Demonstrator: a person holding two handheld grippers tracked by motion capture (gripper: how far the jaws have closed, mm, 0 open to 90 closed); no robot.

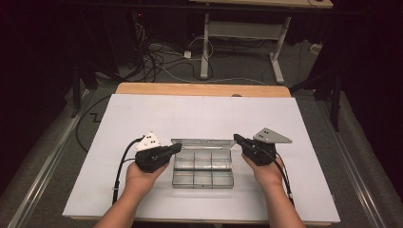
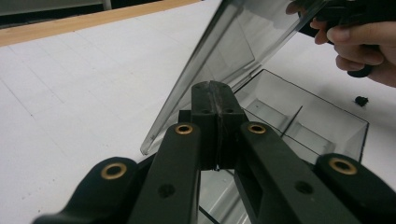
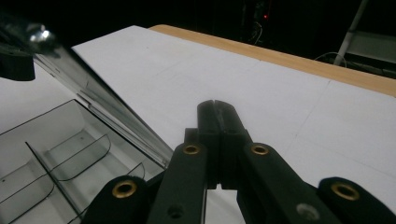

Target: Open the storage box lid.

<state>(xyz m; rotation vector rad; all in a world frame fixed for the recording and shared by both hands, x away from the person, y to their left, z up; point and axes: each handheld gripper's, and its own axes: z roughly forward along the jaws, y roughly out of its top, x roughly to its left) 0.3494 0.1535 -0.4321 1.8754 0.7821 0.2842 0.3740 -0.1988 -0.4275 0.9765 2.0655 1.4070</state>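
Note:
A clear plastic compartment box (image 1: 203, 176) lies in the middle of the white board, its dividers bare. Its lid (image 1: 202, 144) stands tilted up at the far side. My left gripper (image 1: 177, 147) is shut with nothing between its jaws, its tip at the lid's left corner. In the left gripper view the shut jaws (image 2: 215, 93) rest against the lid (image 2: 243, 51) above the box (image 2: 322, 126). My right gripper (image 1: 236, 138) is shut and empty beside the lid's right corner. In the right gripper view its tip (image 3: 215, 106) stands just right of the lid (image 3: 102, 107).
The white board (image 1: 142, 114) covers a wooden table whose far edge (image 1: 204, 89) shows. A small black piece (image 2: 360, 100) lies on the board beyond the box, below the other hand (image 2: 359, 42). Cables and a table frame (image 1: 247, 33) are on the floor behind.

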